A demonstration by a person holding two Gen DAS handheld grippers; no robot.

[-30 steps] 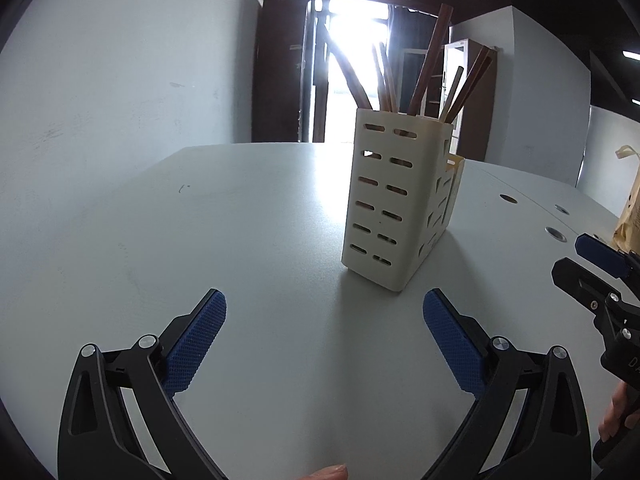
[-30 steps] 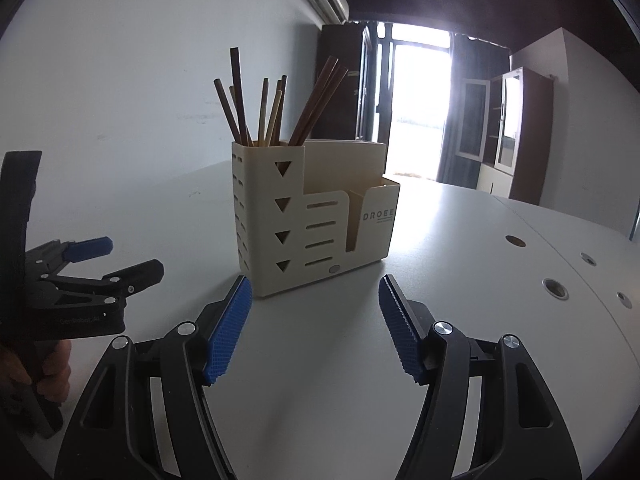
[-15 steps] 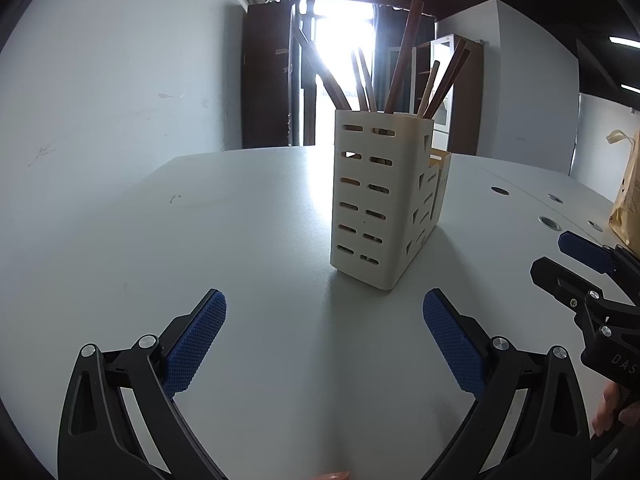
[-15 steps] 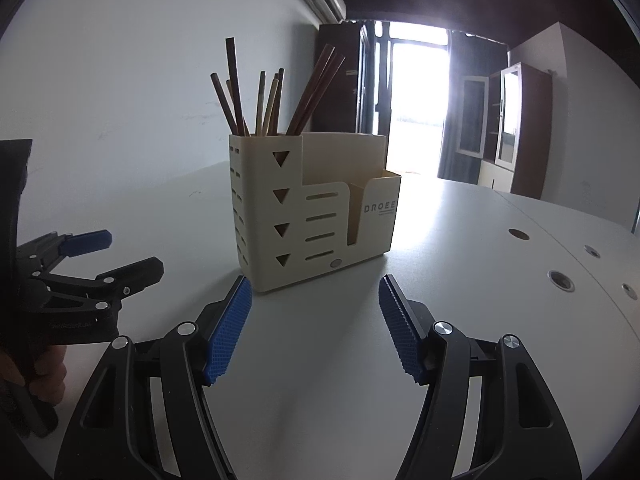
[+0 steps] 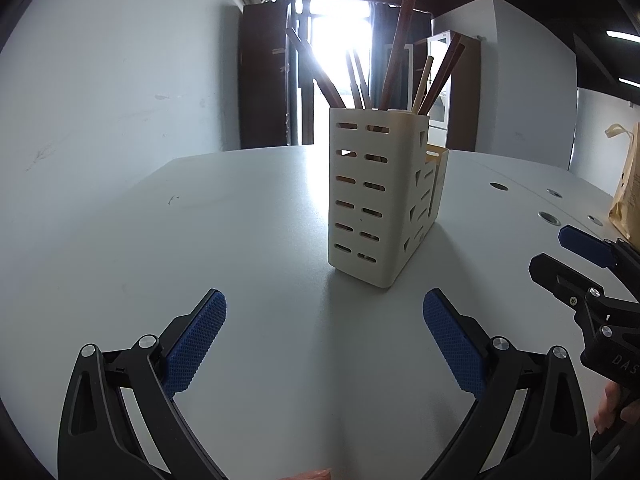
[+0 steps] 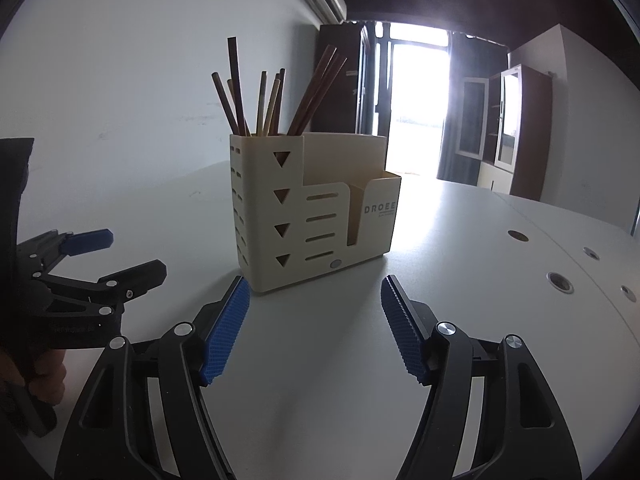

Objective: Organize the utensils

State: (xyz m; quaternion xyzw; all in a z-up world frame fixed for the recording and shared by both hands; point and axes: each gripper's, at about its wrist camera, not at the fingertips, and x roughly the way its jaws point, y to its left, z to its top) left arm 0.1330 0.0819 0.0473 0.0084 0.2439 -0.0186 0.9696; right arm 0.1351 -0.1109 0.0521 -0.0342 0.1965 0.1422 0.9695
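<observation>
1. Plainly, the left gripper (image 5: 324,334) hangs over the white table (image 5: 200,240) with its jaws spread wide and nothing between them; the right gripper (image 6: 316,320) is easing its jaws wider, and they too are empty.
2. Ahead of both stands the cream utensil holder (image 6: 308,216), upright on the table, with the chopsticks (image 6: 276,100) all in its tall end compartment, leaning outward; its lower compartments look empty.
3. Risk: a finger that catches a leaning stick could lever the narrow holder over, since the load sits at one end.
4. Risk: a pinch near a stick's tip could let it swing or slip, as the sticks are thin and smooth.
5. Risk: the two grippers are near each other and could collide if both reach in.
</observation>
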